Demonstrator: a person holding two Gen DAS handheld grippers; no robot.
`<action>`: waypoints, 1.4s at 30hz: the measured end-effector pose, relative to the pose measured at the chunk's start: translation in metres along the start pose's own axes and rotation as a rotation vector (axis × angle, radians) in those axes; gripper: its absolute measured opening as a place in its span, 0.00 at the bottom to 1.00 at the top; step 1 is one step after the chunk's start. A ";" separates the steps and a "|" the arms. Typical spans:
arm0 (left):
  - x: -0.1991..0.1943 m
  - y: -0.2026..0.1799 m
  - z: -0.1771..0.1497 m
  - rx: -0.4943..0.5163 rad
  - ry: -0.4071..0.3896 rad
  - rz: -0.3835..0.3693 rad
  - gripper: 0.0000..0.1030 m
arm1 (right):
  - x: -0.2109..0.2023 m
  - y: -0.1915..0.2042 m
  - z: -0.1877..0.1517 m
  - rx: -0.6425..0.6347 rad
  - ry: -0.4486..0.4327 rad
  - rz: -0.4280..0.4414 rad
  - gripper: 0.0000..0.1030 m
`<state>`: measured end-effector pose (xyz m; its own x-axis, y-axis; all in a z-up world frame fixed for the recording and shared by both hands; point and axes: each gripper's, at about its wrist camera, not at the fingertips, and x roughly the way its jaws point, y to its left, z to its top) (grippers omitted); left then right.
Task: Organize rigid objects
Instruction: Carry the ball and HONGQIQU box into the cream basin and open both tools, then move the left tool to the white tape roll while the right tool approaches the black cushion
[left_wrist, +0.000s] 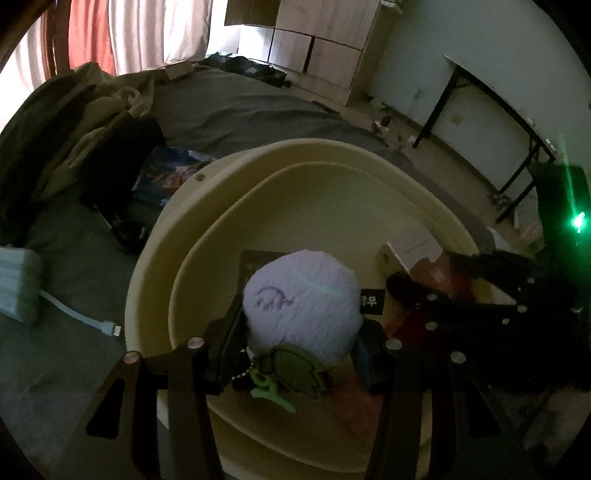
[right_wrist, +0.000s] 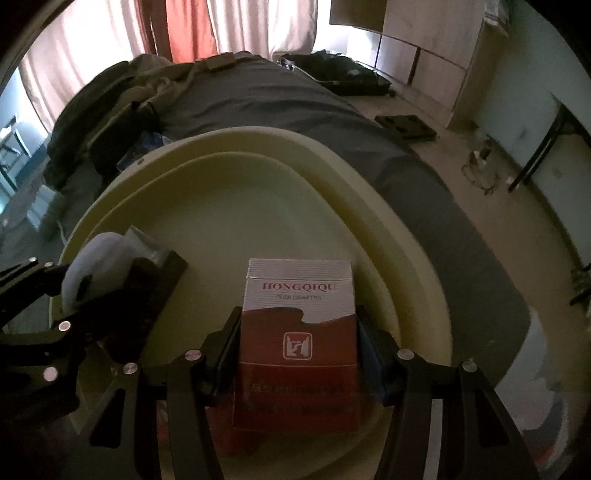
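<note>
- Both tongs are loaded: your left tongs (left_wrist: 301, 354) pinch a pale lilac fuzzy ball with a green rubber leaf charm on a bead chain (left_wrist: 301, 301); your right tongs (right_wrist: 295, 350) clamp a red-and-white cardboard cigarette pack (right_wrist: 297, 343) by its sides.
- Both things hang low over the cream plastic basin (left_wrist: 166, 229), which sits on the grey-sheeted bed (left_wrist: 236, 107); ball lower centre in the left view, pack lower centre in the right view.
- Collision risk: the two tongs sit close together inside the basin, so letting go of both at once could knock one load aside.
- The ball is soft and round; let go from too high and it could roll or bounce toward the rim, and the dangling charm could snag on a finger.
- A dark flat item with white characters (left_wrist: 371, 302) lies under the ball, so the landing may be uneven.
- Readable on the pack: "HONGQIQU" and "FILTER CIGARETTES"; lower print is blurred.
</note>
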<state>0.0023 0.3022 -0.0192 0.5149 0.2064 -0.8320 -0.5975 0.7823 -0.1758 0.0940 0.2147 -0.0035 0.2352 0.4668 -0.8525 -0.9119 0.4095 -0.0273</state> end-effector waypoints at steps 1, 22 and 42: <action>0.003 0.002 0.002 0.003 0.002 0.002 0.51 | 0.000 -0.003 0.000 0.003 -0.005 0.007 0.54; -0.073 -0.058 0.008 0.125 -0.283 -0.101 1.00 | -0.215 -0.058 -0.170 0.316 -0.364 -0.245 1.00; 0.009 -0.299 -0.097 0.488 -0.168 -0.342 1.00 | -0.273 -0.129 -0.381 0.729 -0.303 -0.391 1.00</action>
<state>0.1259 0.0136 -0.0251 0.7414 -0.0447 -0.6696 -0.0520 0.9910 -0.1237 0.0188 -0.2643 0.0335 0.6589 0.3339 -0.6741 -0.3303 0.9335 0.1396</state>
